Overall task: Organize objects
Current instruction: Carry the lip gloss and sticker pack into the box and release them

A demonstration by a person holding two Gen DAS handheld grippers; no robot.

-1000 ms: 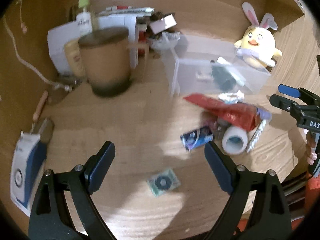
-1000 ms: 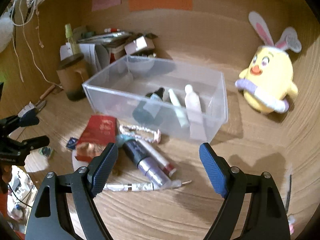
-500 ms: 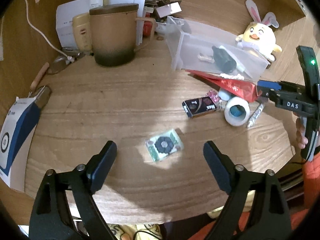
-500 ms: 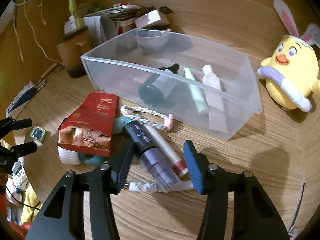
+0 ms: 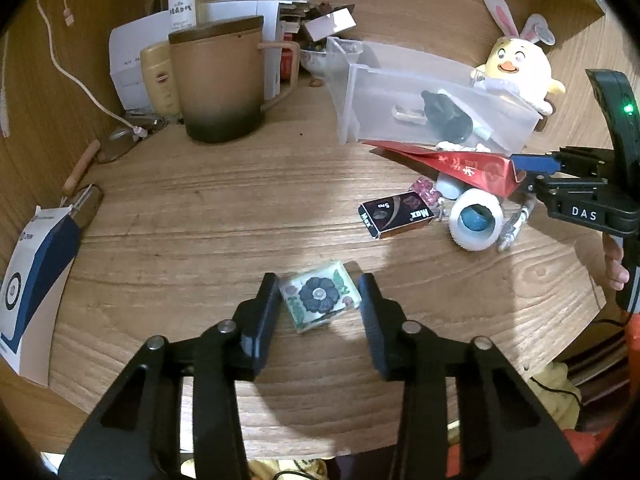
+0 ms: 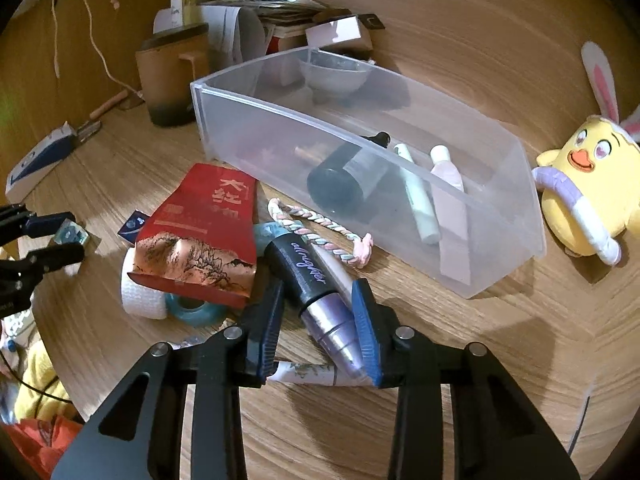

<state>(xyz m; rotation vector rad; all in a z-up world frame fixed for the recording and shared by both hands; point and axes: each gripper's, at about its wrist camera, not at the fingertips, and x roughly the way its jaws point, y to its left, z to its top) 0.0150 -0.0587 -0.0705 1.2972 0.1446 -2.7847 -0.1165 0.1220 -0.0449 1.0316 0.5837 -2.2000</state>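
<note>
My left gripper (image 5: 319,292) straddles a small square glass tile with a dark flower (image 5: 319,295) on the wooden table; the jaws are partly closed, close beside it with small gaps. My right gripper (image 6: 319,300) straddles a black-and-purple cosmetic tube (image 6: 316,286) lying in the pile; its jaws are narrowed, the right pad near the tube. A clear plastic bin (image 6: 472,216) behind holds a dark bottle (image 6: 344,178) and two pale tubes. A red packet (image 6: 208,232), tape rolls (image 6: 192,306) and a twisted cord (image 6: 320,220) lie beside it.
A brown mug (image 5: 218,84), bottles and papers stand at the back left. A yellow bunny plush (image 6: 588,188) sits right of the bin. A black box (image 5: 396,214) and a white roll (image 5: 476,220) lie mid-table. A blue-white box (image 5: 36,280) sits near the left edge.
Both grippers moved forward and down and narrowed their jaws: the left came around the flower tile, the right came around the black-and-purple tube.
</note>
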